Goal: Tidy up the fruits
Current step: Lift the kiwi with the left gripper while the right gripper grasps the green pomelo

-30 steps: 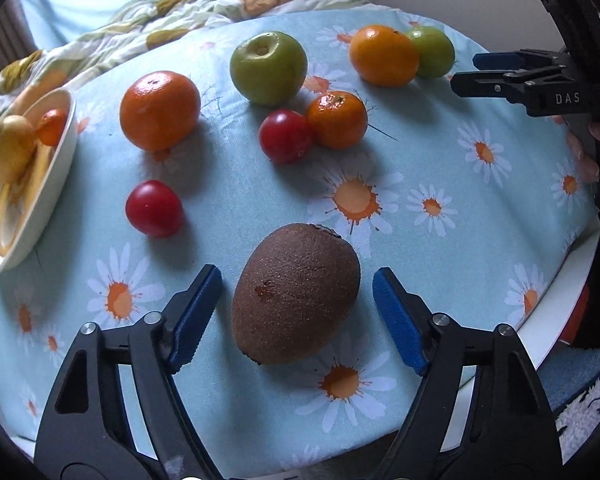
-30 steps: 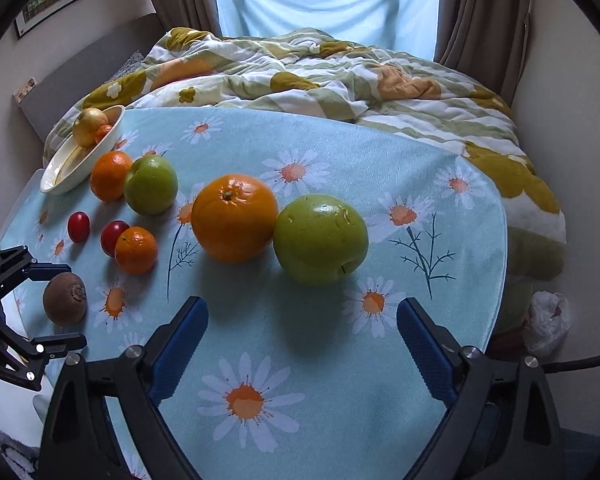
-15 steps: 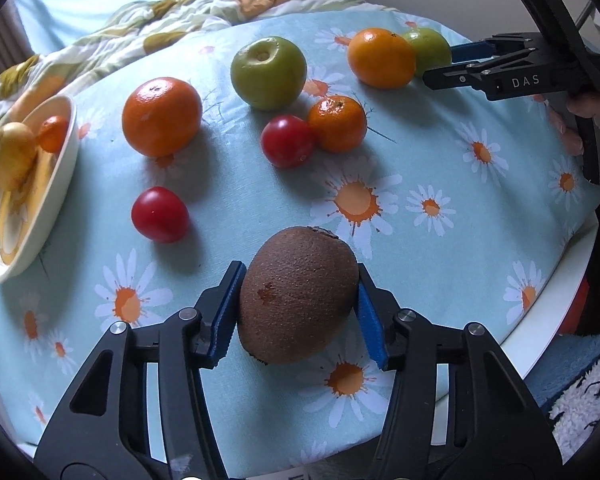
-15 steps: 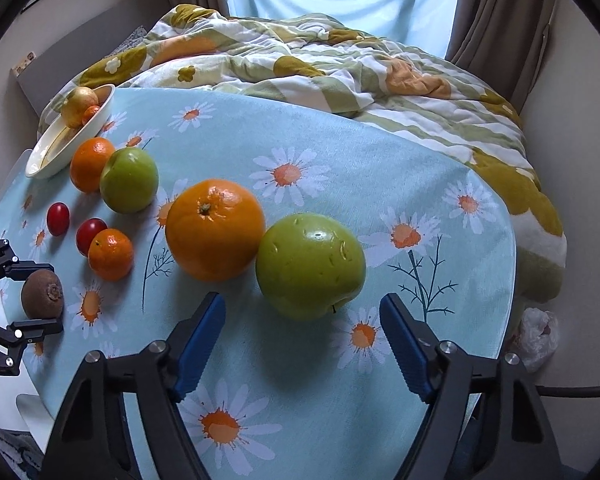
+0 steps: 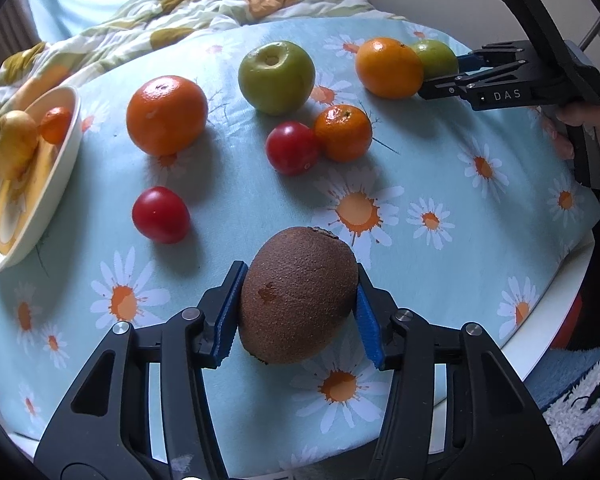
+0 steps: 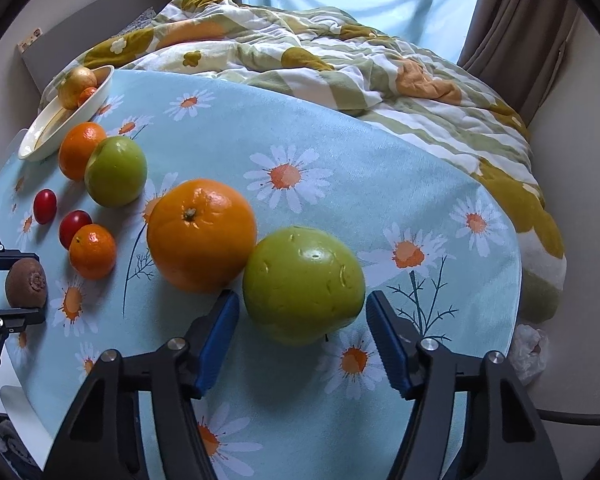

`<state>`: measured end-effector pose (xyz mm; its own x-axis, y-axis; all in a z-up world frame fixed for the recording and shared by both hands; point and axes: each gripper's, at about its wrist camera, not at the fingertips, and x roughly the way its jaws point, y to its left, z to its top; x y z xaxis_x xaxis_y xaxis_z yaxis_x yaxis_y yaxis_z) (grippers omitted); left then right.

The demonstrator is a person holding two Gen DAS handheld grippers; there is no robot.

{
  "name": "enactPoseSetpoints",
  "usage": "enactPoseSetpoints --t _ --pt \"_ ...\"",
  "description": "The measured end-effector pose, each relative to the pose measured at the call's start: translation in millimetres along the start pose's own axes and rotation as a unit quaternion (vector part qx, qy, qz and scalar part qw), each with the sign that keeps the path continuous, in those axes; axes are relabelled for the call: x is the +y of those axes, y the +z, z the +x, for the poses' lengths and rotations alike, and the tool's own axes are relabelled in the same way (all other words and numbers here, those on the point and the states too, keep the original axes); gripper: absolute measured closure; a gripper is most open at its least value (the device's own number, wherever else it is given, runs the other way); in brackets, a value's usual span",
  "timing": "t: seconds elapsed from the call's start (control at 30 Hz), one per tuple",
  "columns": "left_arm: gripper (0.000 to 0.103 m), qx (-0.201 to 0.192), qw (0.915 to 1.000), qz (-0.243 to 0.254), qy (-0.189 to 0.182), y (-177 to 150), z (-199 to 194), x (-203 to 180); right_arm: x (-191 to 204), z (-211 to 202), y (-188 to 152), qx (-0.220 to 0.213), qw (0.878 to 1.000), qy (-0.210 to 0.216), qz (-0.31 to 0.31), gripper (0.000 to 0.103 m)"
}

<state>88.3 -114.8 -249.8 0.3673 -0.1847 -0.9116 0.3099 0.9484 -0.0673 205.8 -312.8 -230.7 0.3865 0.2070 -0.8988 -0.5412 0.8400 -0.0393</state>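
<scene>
My left gripper (image 5: pixel 298 308) is shut on a brown kiwi (image 5: pixel 298 294), which sits on the daisy tablecloth (image 5: pixel 440 184). My right gripper (image 6: pixel 302 320) is open, its blue pads on either side of a green apple (image 6: pixel 304 284) with small gaps. A large orange (image 6: pixel 201 235) touches that apple on its left. In the left wrist view lie a second green apple (image 5: pixel 276 77), a big orange (image 5: pixel 166 114), a mandarin (image 5: pixel 343 132) and two red tomatoes (image 5: pixel 293 148) (image 5: pixel 161 214). A cream bowl (image 5: pixel 60 168) at the left holds a yellow fruit (image 5: pixel 12 144) and a small orange fruit (image 5: pixel 55 124).
The round table's front edge (image 5: pixel 548 344) runs close to my left gripper. A rumpled flowered quilt (image 6: pixel 340 60) lies on the bed behind the table. Curtains (image 6: pixel 516 28) and a wall stand at the right.
My left gripper closed on the kiwi. My right gripper moved forward and narrowed around the green apple.
</scene>
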Motion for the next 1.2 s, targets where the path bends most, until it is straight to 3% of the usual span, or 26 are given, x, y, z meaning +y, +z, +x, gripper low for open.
enactPoseSetpoints --t 0.33,0.67,0.93,1.2 --pt "0.047 -0.007 0.9999 -0.015 -0.002 1 -3 1 -2 -2 0 -0.008 1.0 -0.001 0.004 0.053" --pt "0.047 -0.026 0.9992 -0.029 -0.004 4 -19 3 -4 -29 -4 -0.031 0.999 -0.004 0.031 0.053" --pt "0.048 -0.059 0.9974 -0.04 0.0 14 -54 6 1 -62 -3 -0.05 0.998 -0.002 0.049 0.053" --pt "0.048 -0.1 0.9935 -0.055 0.005 25 -99 28 30 -100 10 -0.072 0.996 0.008 0.057 0.053"
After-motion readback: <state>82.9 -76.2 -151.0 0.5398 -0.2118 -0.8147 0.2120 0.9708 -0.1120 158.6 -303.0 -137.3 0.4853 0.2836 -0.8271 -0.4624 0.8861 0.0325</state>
